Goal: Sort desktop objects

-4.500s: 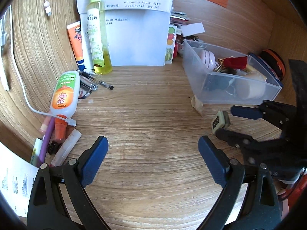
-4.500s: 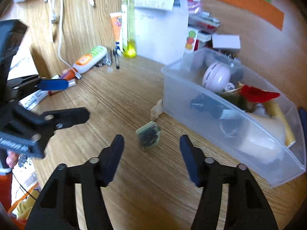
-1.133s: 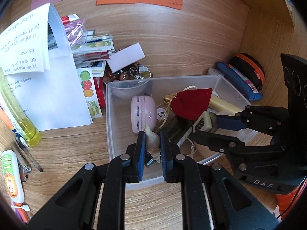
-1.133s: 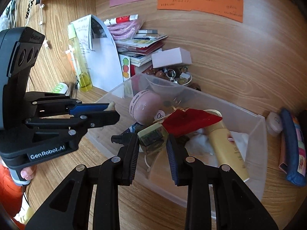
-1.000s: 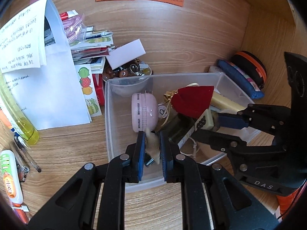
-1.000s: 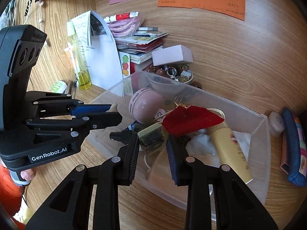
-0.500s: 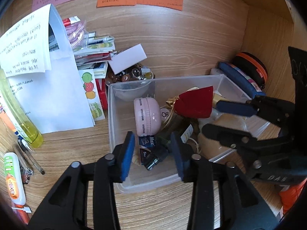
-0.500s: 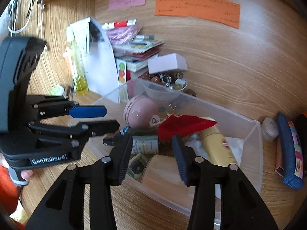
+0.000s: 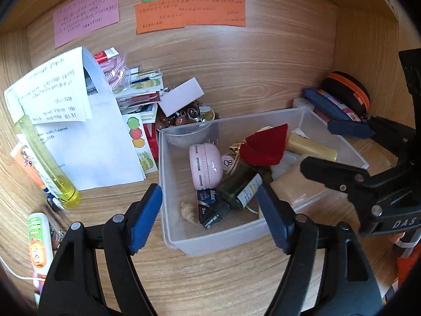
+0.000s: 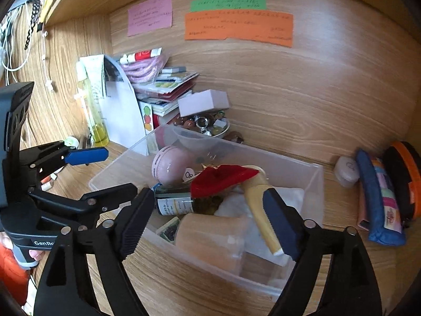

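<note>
Tools, both: fingers spread apart, nothing between them. The left tool [image 9: 210,216] hangs over the near left corner of the clear plastic bin [image 9: 215,239], one finger outside the bin's left wall, the other above its interior. The right tool [image 10: 210,221] stands over the bin's [image 10: 319,184] near long wall, its fingers straddling the contents.

Seashell [image 9: 189,211]: lies on the bin floor in the near left corner, between the left tool's fingers and below them, apart from both. Just beside it is a dark bottle [image 9: 231,200], lying tipped over.

Small green-edged tile [image 10: 168,229]: lies on the bin floor against the near wall, just inside the right tool's left finger, beside a tan cylinder [image 10: 210,237].

Other contents: pink round case [image 9: 205,166], red cloth piece [image 9: 265,144], yellow tube [image 10: 259,210].

On the wooden table [image 9: 210,284] left of the bin: a yellow spray bottle [image 9: 44,158] and white papers [image 9: 86,142]. A blue pouch [image 10: 376,197] lies right of the bin.
</note>
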`<act>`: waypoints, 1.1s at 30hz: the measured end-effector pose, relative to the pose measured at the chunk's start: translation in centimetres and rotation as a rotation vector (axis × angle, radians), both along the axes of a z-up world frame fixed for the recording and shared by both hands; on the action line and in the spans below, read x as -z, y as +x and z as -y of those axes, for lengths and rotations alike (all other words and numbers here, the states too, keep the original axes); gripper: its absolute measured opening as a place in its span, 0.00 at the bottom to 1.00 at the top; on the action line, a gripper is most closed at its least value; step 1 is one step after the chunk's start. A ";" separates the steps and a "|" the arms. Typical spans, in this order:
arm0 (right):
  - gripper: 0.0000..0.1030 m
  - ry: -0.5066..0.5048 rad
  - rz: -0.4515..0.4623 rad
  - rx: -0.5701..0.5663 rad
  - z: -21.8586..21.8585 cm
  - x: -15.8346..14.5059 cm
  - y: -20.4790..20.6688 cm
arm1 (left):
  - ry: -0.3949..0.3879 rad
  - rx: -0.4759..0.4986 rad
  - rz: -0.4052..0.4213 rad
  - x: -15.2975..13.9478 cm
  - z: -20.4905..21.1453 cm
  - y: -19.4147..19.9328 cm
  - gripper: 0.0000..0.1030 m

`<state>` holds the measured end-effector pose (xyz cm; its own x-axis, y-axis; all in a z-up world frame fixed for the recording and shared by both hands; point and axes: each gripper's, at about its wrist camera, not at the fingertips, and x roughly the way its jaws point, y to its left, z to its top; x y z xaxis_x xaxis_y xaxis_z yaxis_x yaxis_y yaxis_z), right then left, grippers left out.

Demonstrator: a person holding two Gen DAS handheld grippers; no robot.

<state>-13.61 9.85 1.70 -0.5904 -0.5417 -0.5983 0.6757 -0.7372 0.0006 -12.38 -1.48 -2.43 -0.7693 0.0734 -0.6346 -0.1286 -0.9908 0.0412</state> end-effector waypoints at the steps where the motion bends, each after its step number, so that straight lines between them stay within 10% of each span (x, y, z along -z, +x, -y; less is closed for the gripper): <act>1: 0.83 -0.005 0.002 0.006 -0.3 -0.2 0.1 | 0.000 -0.007 -0.001 -0.2 -0.1 0.2 0.87; 33: 1.00 -0.059 -0.113 0.183 -8.8 -3.7 9.6 | -0.048 -0.175 -0.238 -4.9 -4.6 11.3 0.98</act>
<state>-4.00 18.69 5.41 -0.7436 -0.4516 -0.4931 0.5291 -0.8483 -0.0209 -1.09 3.15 2.49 -0.8954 -0.0988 -0.4341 0.0626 -0.9933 0.0971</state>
